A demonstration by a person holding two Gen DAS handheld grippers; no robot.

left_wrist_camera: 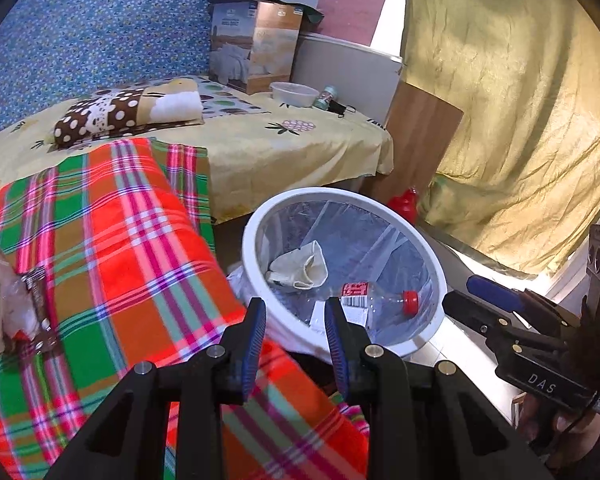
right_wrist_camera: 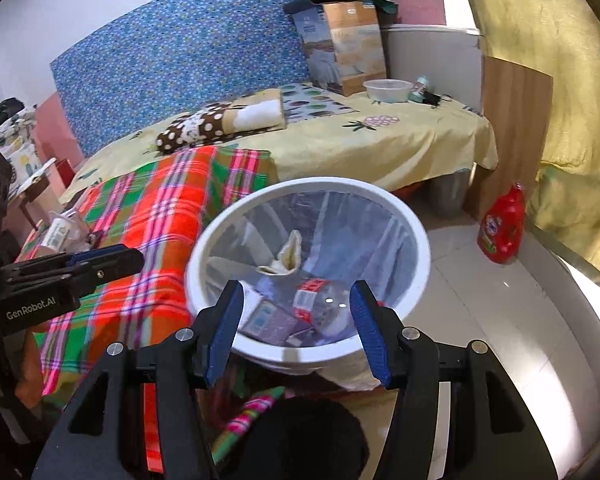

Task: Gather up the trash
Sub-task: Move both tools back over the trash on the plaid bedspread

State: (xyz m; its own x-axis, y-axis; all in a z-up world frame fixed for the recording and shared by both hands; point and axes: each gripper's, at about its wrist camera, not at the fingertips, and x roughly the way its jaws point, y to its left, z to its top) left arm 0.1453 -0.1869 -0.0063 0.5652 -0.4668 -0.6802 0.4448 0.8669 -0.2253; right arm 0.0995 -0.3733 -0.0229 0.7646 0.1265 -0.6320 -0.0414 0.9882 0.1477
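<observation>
A white bin [left_wrist_camera: 340, 194] with a clear liner stands on the floor beside the bed. In it lie a clear bottle [left_wrist_camera: 384, 300] with a red cap and a crumpled cream piece [left_wrist_camera: 300, 266]. My left gripper [left_wrist_camera: 295, 320] hangs open over the bin's near rim, with nothing between its fingers. To the left, wrappers and packets [left_wrist_camera: 8, 300] lie on the plaid blanket [left_wrist_camera: 120, 240]. My right gripper [right_wrist_camera: 296, 304] is open and empty above the bin [right_wrist_camera: 312, 184], over the bottle [right_wrist_camera: 324, 304] and a flat packet. The left gripper [right_wrist_camera: 136, 258] shows side-on over the blanket, and the wrappers [right_wrist_camera: 62, 232] lie beyond it.
A red detergent bottle [right_wrist_camera: 502, 228] stands on the tiled floor right of the bin, by a wooden board [right_wrist_camera: 512, 128]. A yellow curtain hangs at the right. The far bed corner holds a cardboard box [right_wrist_camera: 348, 48], a plastic bowl [right_wrist_camera: 388, 90] and a folded spotted cloth.
</observation>
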